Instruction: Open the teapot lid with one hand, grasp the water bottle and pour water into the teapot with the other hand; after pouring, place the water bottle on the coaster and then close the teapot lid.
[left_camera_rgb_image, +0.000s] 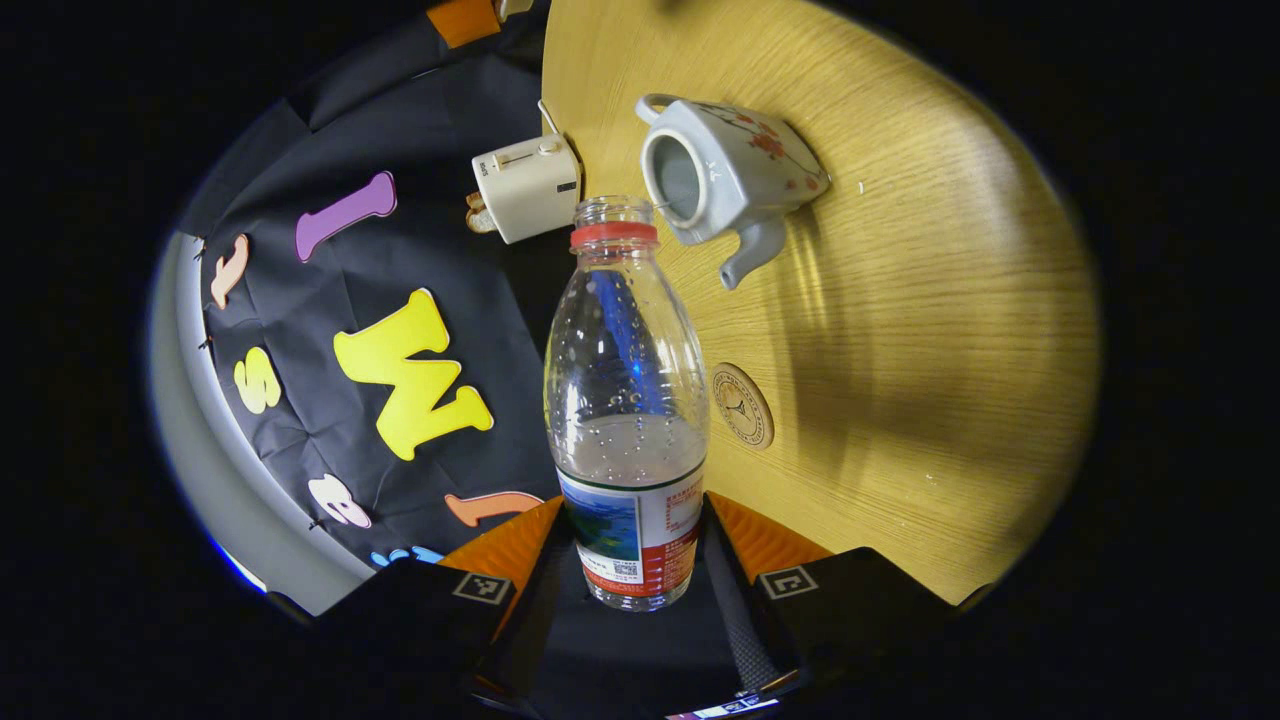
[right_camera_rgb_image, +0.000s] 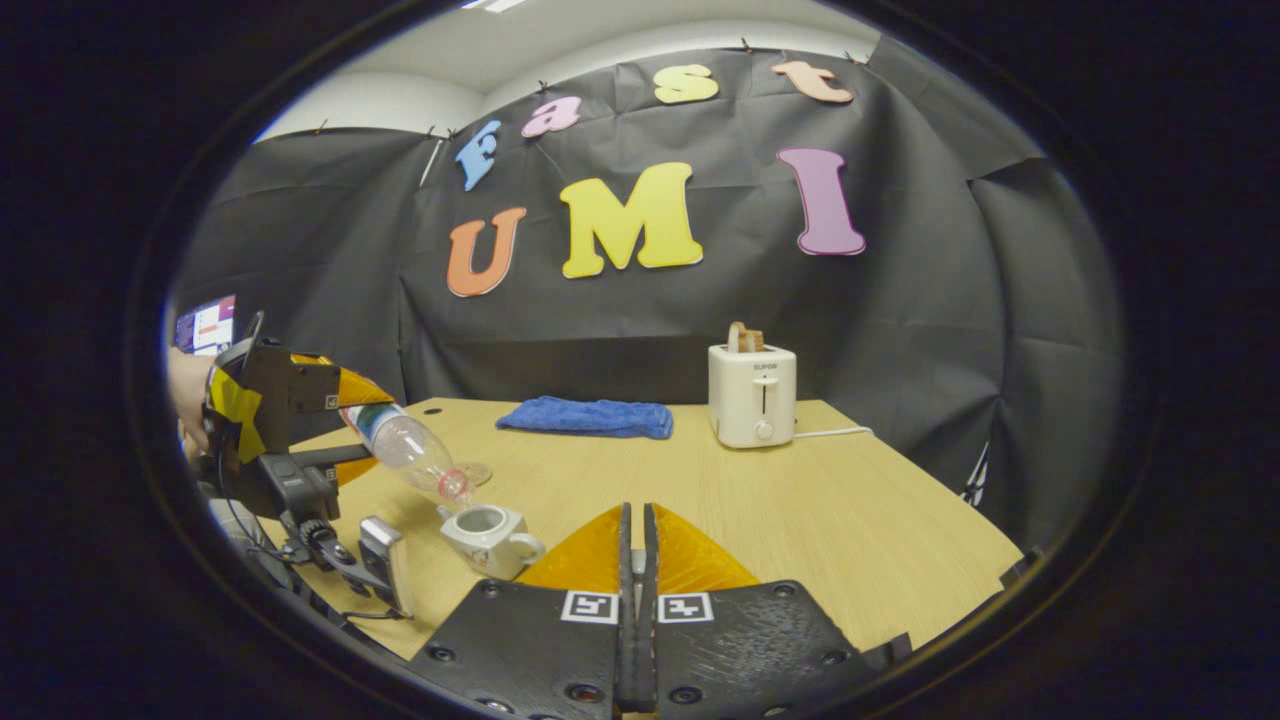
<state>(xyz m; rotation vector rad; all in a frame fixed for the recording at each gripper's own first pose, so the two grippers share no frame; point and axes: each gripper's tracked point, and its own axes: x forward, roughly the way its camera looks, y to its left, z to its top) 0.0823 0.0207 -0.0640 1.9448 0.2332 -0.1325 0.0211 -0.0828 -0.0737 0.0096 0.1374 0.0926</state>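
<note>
- In the left gripper view I see my left gripper (left_camera_rgb_image: 640, 560) pinching the water bottle (left_camera_rgb_image: 628, 400) at its labelled lower part, one finger pressed on each side.
- The bottle has no cap; its open neck with the red ring points toward the teapot (left_camera_rgb_image: 725, 175), which sits lidless on the wooden table (left_camera_rgb_image: 930, 330), its round opening facing the bottle mouth.
- That same view shows some water pooled in the bottle's lower half, with droplets on the inside wall; I can't make out a stream leaving the mouth.
- The coaster (left_camera_rgb_image: 742, 405), a round disc with a printed emblem, lies flat on the table just beside the bottle, between me and the teapot's spout.
- The right gripper view gives me the side-on look: the left gripper (right_camera_rgb_image: 345, 425), held by a hand (right_camera_rgb_image: 188, 385) at the far left, tips the bottle (right_camera_rgb_image: 410, 450) neck-down, its mouth just above the teapot (right_camera_rgb_image: 490, 535).
- From there the teapot stands at the table's near left edge, and the coaster (right_camera_rgb_image: 478, 470) peeks out just behind the bottle neck.
- My right gripper (right_camera_rgb_image: 637, 560) has its jaws pressed nearly together; I cannot tell whether the lid is between them.
- Farther back I see a blue cloth (right_camera_rgb_image: 588, 417) and a white toaster (right_camera_rgb_image: 752, 395) with bread in its slot; the toaster (left_camera_rgb_image: 527, 185) appears beyond the bottle in the left gripper view too.
</note>
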